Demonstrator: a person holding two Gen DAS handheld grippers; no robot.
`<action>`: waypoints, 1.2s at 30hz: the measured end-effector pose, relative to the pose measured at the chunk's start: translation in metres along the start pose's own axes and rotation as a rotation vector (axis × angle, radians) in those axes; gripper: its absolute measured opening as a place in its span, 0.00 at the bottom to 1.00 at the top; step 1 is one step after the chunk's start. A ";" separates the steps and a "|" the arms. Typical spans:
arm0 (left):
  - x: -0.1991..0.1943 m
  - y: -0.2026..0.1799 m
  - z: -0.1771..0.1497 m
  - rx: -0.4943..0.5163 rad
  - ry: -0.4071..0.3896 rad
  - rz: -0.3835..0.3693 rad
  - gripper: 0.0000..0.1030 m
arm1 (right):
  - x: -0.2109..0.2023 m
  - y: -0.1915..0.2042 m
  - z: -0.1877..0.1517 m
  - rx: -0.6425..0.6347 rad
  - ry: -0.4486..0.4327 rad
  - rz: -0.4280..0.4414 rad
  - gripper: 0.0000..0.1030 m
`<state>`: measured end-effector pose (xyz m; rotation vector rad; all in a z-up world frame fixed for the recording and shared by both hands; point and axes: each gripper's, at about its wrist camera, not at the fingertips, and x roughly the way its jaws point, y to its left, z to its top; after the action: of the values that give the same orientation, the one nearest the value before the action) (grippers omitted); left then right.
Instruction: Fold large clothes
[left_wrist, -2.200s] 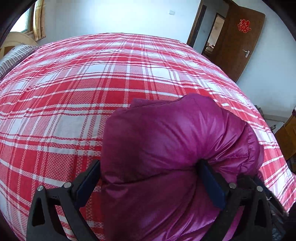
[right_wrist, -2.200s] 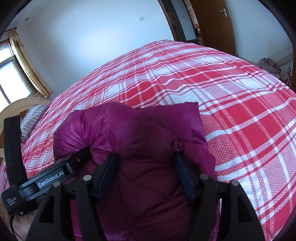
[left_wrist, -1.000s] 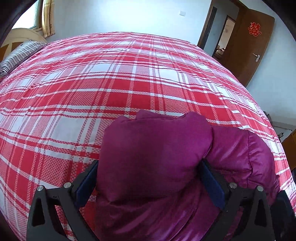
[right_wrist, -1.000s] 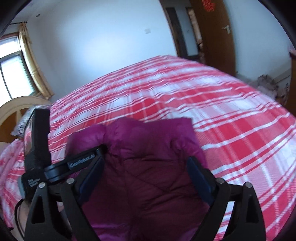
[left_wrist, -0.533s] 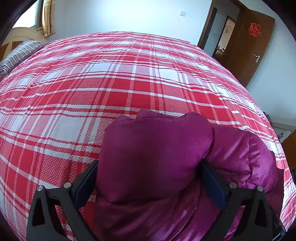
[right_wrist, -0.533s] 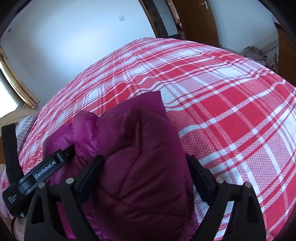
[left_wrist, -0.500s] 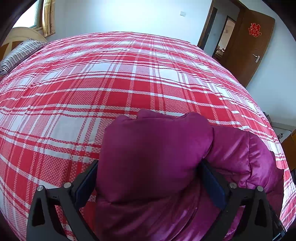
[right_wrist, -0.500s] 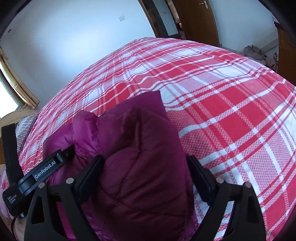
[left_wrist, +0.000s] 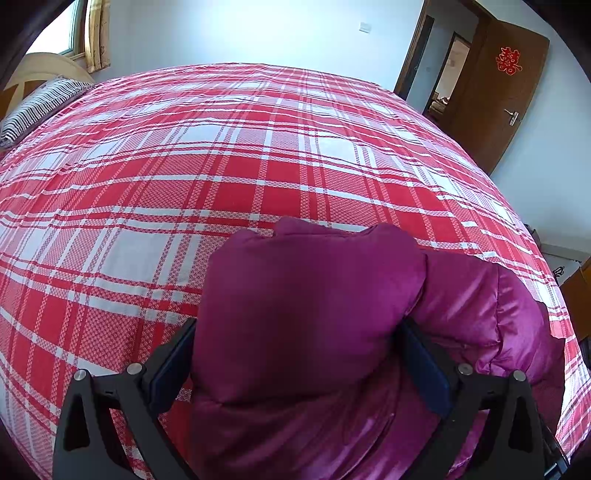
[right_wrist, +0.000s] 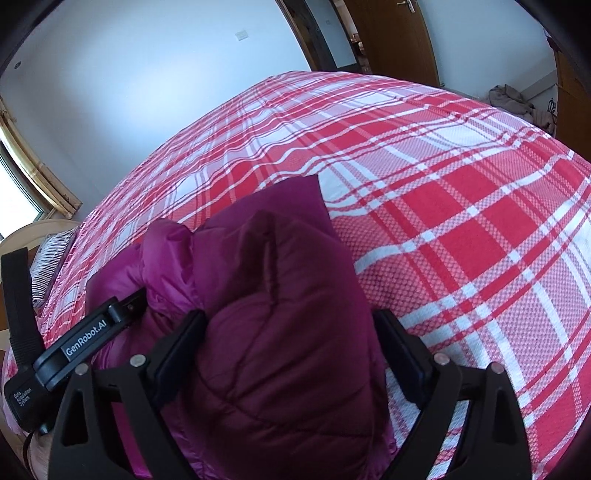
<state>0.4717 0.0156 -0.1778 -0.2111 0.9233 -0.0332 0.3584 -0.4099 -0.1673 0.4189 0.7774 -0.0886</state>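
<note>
A puffy magenta down jacket (left_wrist: 314, 314) lies bundled on the near part of a bed with a red and white plaid cover (left_wrist: 221, 166). My left gripper (left_wrist: 299, 354) has its jaws wide apart with a thick fold of the jacket filling the gap between them. In the right wrist view my right gripper (right_wrist: 291, 347) also stands wide with a folded bulge of the jacket (right_wrist: 280, 295) between its fingers. The left gripper's black body (right_wrist: 74, 347) shows at the left of that view, beside the jacket.
A striped pillow (left_wrist: 37, 107) and wooden headboard (left_wrist: 40, 68) are at the far left. A brown door (left_wrist: 495, 88) and open doorway are at the right. A heap of cloth (right_wrist: 513, 99) lies on the floor past the bed. A window with curtains (right_wrist: 22, 173) is at the left.
Both grippers' jaws widened around the jacket between 2.2 s and 1 s ago. The right gripper swung right and tilted; the jacket bulge now stands taller between its fingers. The left view barely changed.
</note>
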 end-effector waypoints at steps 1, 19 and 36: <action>0.000 0.000 0.000 0.001 0.000 0.000 0.99 | 0.000 0.000 0.000 0.001 0.000 0.001 0.91; -0.001 0.000 0.000 0.000 -0.001 -0.003 0.99 | 0.001 0.001 0.000 -0.002 -0.002 -0.003 0.91; -0.071 0.086 -0.058 -0.067 0.037 -0.328 0.99 | -0.023 -0.036 0.003 0.013 0.087 0.248 0.88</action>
<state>0.3773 0.0984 -0.1727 -0.4240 0.9197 -0.3098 0.3359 -0.4455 -0.1608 0.5313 0.8051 0.1574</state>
